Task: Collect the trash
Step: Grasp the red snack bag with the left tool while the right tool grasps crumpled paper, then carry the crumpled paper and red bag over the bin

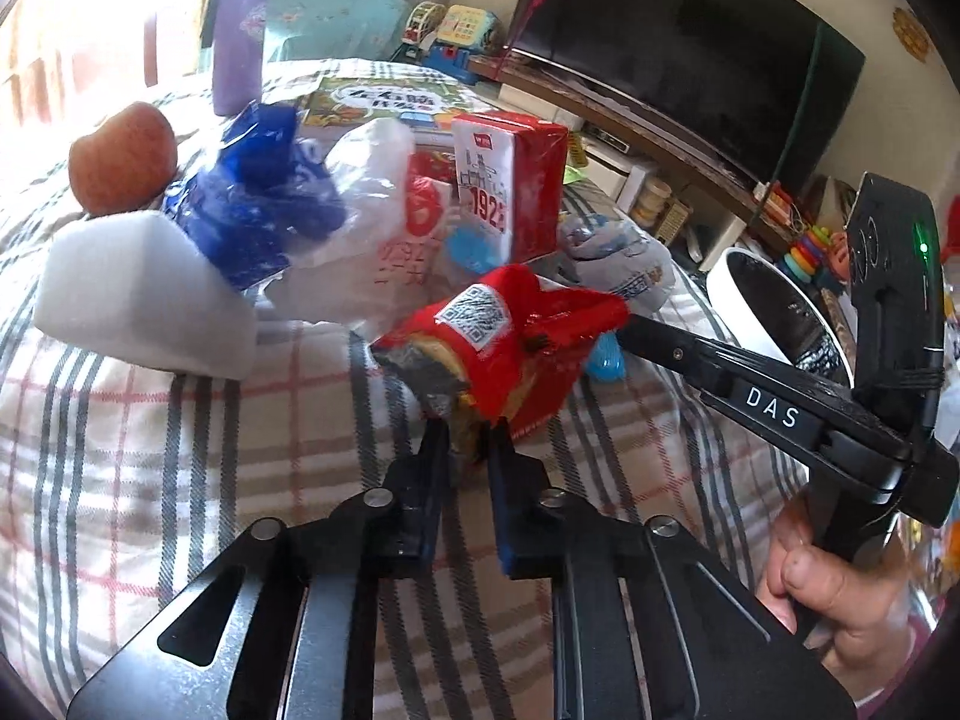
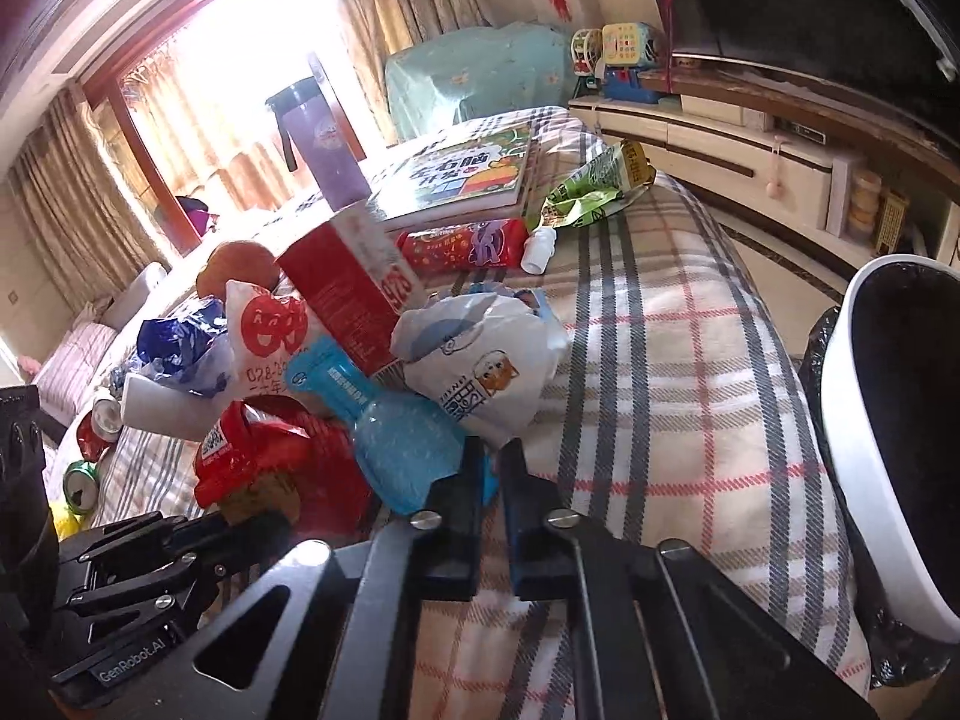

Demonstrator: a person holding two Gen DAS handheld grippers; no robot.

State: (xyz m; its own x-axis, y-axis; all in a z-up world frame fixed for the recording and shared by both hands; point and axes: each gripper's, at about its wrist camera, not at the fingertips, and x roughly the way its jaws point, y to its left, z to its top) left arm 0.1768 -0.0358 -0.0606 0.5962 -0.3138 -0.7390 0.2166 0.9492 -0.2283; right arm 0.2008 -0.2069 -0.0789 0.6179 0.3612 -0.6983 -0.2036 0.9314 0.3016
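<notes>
A heap of trash lies on a plaid blanket [image 1: 180, 480]. My left gripper [image 1: 468, 438] is shut on the lower end of a crumpled red snack wrapper [image 1: 480, 348] with a QR code. It shows in the right wrist view at the lower left [image 2: 252, 519], with the red wrapper [image 2: 252, 450] above it. My right gripper [image 2: 495, 456] is shut on the edge of a light blue pouch [image 2: 402, 456], just under a white bag with a cat print [image 2: 480, 360]. In the left wrist view the right gripper [image 1: 627, 324] reaches in from the right. A person's hand [image 1: 840, 600] holds its handle.
A white bin with a black liner [image 2: 870, 420] stands past the blanket's right edge. In the heap are a red carton [image 1: 516, 180], a blue and white plastic bag [image 1: 258, 204], a white foam block [image 1: 144, 294] and an apple [image 1: 120, 156]. Behind stand a purple bottle [image 2: 327, 144] and a book [image 2: 468, 174].
</notes>
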